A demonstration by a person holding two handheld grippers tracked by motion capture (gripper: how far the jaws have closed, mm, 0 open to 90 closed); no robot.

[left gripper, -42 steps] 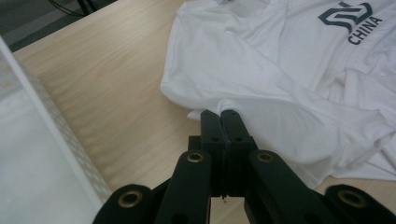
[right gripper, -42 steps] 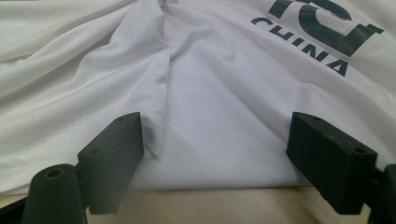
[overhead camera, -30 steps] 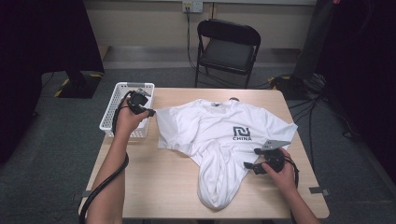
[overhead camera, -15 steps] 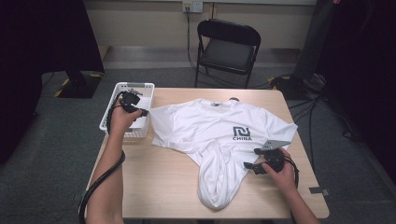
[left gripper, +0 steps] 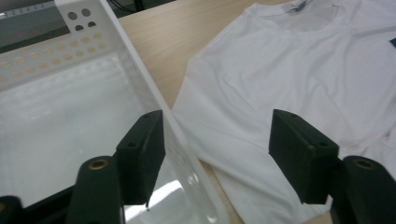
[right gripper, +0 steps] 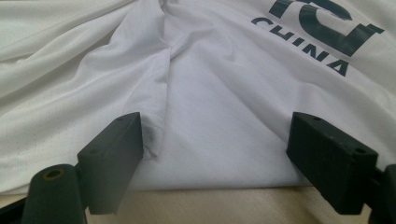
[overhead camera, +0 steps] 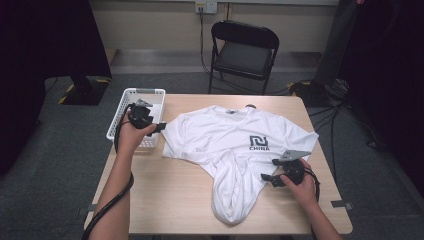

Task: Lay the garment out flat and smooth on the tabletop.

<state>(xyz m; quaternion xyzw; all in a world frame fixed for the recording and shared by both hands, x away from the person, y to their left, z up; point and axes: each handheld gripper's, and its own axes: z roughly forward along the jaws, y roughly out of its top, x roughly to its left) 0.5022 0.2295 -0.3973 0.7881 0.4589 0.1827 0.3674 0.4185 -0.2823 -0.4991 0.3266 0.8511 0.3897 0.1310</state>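
A white T-shirt with a dark "CHINA" print lies across the table, its lower part bunched into a fold toward the front edge. My left gripper hovers at the shirt's left sleeve, beside the basket. Its jaws have just been opening and stand open, with nothing pressed between them; past them are the basket's wall and the sleeve. My right gripper rests open at the shirt's right side. Its jaws straddle the cloth's edge without pinching it.
A white perforated basket stands at the table's left edge with its near wall close to my left jaw. A black folding chair stands behind the table. Bare wood shows at the front left.
The left gripper drew the sleeve a little toward the basket, then opened and let it go. The right gripper has not moved.
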